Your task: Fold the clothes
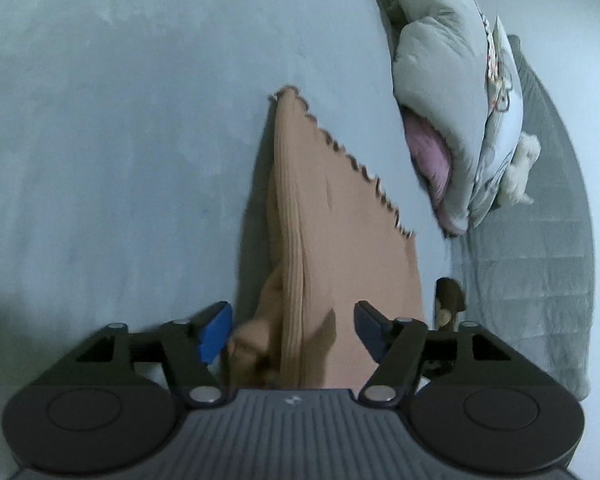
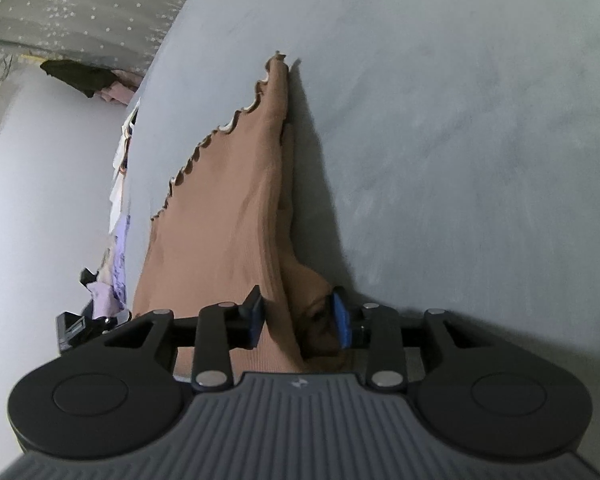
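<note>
The tan ribbed knit garment with a scalloped hem (image 1: pixel 320 216) lay on the pale blue bedsheet (image 1: pixel 120 140), running between the spread jaws of the left gripper (image 1: pixel 294 330) and the right gripper (image 2: pixel 298 318), neither clamped.

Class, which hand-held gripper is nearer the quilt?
Probably left. The quilt lies ahead and to the right of the left hand-held gripper. The right hand-held gripper straddles the top, and its view shows no quilt.
</note>
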Motion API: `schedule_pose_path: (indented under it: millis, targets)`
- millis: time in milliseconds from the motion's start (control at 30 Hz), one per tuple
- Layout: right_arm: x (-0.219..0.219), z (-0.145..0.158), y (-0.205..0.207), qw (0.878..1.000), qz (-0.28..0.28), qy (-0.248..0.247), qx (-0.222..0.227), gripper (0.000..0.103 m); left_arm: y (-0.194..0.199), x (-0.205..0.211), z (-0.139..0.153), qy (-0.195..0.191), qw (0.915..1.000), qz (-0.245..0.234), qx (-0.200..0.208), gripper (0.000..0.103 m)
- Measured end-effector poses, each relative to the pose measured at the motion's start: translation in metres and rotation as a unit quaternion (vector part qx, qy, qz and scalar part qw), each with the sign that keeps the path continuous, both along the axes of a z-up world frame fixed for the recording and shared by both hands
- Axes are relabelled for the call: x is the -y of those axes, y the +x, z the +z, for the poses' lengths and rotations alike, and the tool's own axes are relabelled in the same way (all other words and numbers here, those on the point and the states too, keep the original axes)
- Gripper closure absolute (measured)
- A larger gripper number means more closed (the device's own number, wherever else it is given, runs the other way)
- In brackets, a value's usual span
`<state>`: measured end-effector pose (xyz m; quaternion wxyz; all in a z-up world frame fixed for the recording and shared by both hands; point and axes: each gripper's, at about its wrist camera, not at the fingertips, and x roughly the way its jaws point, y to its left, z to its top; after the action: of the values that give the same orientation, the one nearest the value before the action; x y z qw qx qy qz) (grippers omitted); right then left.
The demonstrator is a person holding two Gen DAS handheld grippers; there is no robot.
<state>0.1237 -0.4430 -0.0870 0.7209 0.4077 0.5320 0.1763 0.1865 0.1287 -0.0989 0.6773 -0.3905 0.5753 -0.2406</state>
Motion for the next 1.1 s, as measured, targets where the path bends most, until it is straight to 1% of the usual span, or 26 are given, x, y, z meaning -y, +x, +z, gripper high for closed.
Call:
schedule_pose_path:
  millis: [67,133,233,367,433,467,500,533,600,633,700,733,767,833,867,900,933,967,1033,1067,1100]
  targets:
    - [0.001,-0.001,0.003,1.0,-0.002,0.007,0.001,0.064,0.005,0.0,-0.003,-0.009,1.0,-0.001,-0.003,0.034]
    - [0.003,-0.002,0.007,1.0,-0.004,0.015,0.003,0.063,0.016,0.008,-0.004,-0.017,0.9998,-0.004,0.004,0.034]
    - [0.008,-0.011,0.015,0.999,-0.031,0.044,-0.001,0.062,0.026,0.016,-0.008,-0.022,0.9997,-0.003,0.001,0.034]
    - [0.003,-0.018,0.031,0.998,-0.037,0.054,0.004,0.062,0.044,0.029,-0.012,-0.035,0.9994,-0.001,0.007,0.035]
    - [-0.003,-0.021,0.043,0.997,-0.04,0.058,0.01,0.063,0.049,0.033,-0.015,-0.036,0.9993,0.001,0.008,0.042]
    - [-0.007,-0.022,0.049,0.997,-0.042,0.061,0.013,0.063,0.052,0.035,-0.017,-0.034,0.9994,0.004,0.008,0.055]
    - [-0.01,-0.023,0.055,0.997,-0.043,0.063,0.015,0.064,0.052,0.035,-0.02,-0.031,0.9995,0.009,0.004,0.075]
    - [-0.014,-0.024,0.061,0.997,-0.044,0.062,0.02,0.066,0.053,0.034,-0.022,-0.028,0.9995,0.015,0.0,0.079]
    - [-0.028,-0.023,0.068,0.998,-0.035,0.039,0.04,0.078,0.053,0.032,-0.028,-0.023,0.9994,0.026,-0.009,0.084]
    - [-0.033,-0.022,0.07,0.998,-0.032,0.026,0.049,0.083,0.052,0.032,-0.026,-0.016,0.9995,0.025,-0.002,0.085]
    - [-0.033,-0.015,0.064,0.997,-0.033,0.014,0.074,0.087,0.049,0.048,-0.003,0.043,0.9979,0.01,0.048,0.085]
    - [-0.029,-0.01,0.057,0.995,-0.036,0.013,0.089,0.088,0.048,0.057,0.009,0.074,0.9946,0.001,0.072,0.086]
    - [-0.025,-0.006,0.051,0.994,-0.039,0.011,0.105,0.089,0.05,0.066,0.019,0.085,0.9923,-0.004,0.09,0.086]
    - [-0.018,0.004,0.038,0.99,-0.045,0.008,0.136,0.09,0.055,0.088,0.04,0.1,0.987,-0.015,0.125,0.086]
    - [-0.014,0.009,0.031,0.987,-0.048,0.006,0.151,0.09,0.058,0.096,0.045,0.105,0.9849,-0.019,0.136,0.086]
    - [-0.01,0.014,0.025,0.985,-0.051,0.004,0.166,0.09,0.064,0.113,0.057,0.114,0.9805,-0.026,0.158,0.086]
    - [-0.005,0.021,0.017,0.982,-0.056,-0.001,0.183,0.09,0.07,0.127,0.064,0.116,0.9786,-0.03,0.168,0.087]
    - [0.007,0.034,0.002,0.977,-0.064,-0.021,0.203,0.09,0.075,0.141,0.07,0.117,0.9767,-0.033,0.177,0.087]
    - [0.02,0.044,-0.009,0.972,-0.072,-0.046,0.219,0.09,0.087,0.177,0.083,0.115,0.9736,-0.041,0.193,0.087]
    - [0.037,0.057,-0.023,0.966,-0.084,-0.072,0.235,0.09,0.091,0.192,0.088,0.113,0.9722,-0.045,0.2,0.087]
    - [0.046,0.063,-0.03,0.963,-0.092,-0.082,0.241,0.09,0.097,0.218,0.095,0.108,0.9703,-0.052,0.21,0.087]
